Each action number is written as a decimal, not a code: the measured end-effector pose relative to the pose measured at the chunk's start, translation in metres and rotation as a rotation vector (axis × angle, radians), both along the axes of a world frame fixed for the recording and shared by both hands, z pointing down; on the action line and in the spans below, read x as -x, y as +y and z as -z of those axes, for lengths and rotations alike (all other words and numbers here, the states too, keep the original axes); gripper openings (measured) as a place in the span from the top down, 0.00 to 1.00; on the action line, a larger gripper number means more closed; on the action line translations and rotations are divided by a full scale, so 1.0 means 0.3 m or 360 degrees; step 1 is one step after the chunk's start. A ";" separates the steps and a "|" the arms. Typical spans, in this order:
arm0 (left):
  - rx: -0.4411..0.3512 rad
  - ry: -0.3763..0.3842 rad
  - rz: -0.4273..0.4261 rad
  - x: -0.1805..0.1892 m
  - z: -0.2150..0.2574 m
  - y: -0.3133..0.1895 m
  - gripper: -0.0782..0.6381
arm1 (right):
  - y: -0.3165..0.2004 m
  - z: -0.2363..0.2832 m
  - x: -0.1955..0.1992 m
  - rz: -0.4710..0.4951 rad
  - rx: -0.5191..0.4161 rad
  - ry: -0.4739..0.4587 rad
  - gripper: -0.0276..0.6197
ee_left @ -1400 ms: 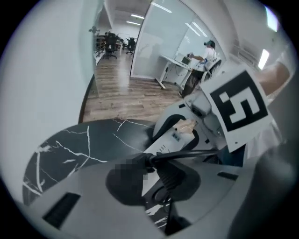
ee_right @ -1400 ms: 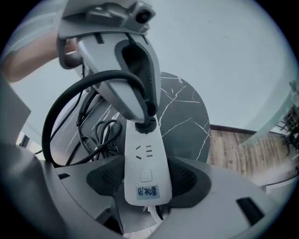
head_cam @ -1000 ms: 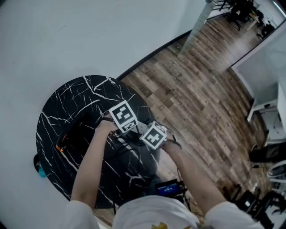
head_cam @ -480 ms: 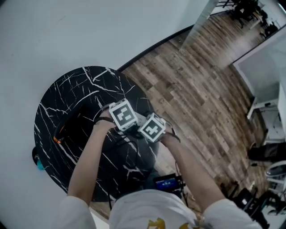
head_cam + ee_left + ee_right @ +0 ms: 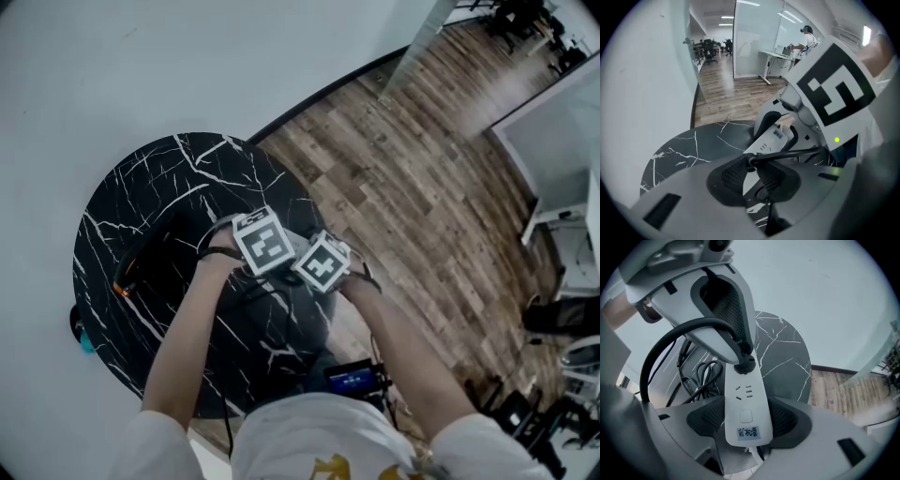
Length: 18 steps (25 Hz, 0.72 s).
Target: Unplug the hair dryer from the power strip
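Right gripper view: the right gripper pinches the white power strip between its fingers, low in the centre of the frame, above the black marble desk. The left gripper reaches in from the upper left; its fingers, just closing further, pinch the black plug that sits in the strip's far end.

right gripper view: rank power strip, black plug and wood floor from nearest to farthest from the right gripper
1. power strip: clamped between the jaws of the right gripper.
2. black plug: farther up the strip, in its socket.
3. wood floor: far right, beyond the table.
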<state>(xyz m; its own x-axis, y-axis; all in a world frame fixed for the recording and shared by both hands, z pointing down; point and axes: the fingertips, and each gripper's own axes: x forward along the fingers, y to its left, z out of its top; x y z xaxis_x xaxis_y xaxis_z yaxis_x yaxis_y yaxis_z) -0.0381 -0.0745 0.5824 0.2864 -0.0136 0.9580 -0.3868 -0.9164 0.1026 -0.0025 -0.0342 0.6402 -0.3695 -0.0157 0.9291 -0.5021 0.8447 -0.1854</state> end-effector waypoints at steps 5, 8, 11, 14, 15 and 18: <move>0.0184 0.0203 0.0085 -0.022 -0.013 -0.024 0.81 | 0.012 -0.007 -0.006 0.0053 -0.0007 0.0004 0.53; 0.0162 0.0197 0.0017 -0.038 -0.010 -0.002 0.80 | -0.007 -0.005 0.005 0.0011 -0.0038 -0.0027 0.53; -0.0106 0.0038 -0.0078 -0.019 -0.011 0.004 0.81 | -0.011 0.001 0.019 0.0026 -0.0038 -0.0041 0.53; -0.0037 0.0083 0.0020 0.019 -0.008 -0.045 0.81 | -0.005 0.000 0.018 0.0055 -0.0048 -0.0019 0.53; 0.0044 0.0138 0.0041 0.011 -0.008 -0.041 0.81 | -0.007 0.000 0.017 0.0052 -0.0052 -0.0017 0.53; 0.0078 0.0177 -0.0034 -0.027 -0.003 0.006 0.81 | -0.011 -0.001 0.012 0.0030 -0.0027 0.0016 0.53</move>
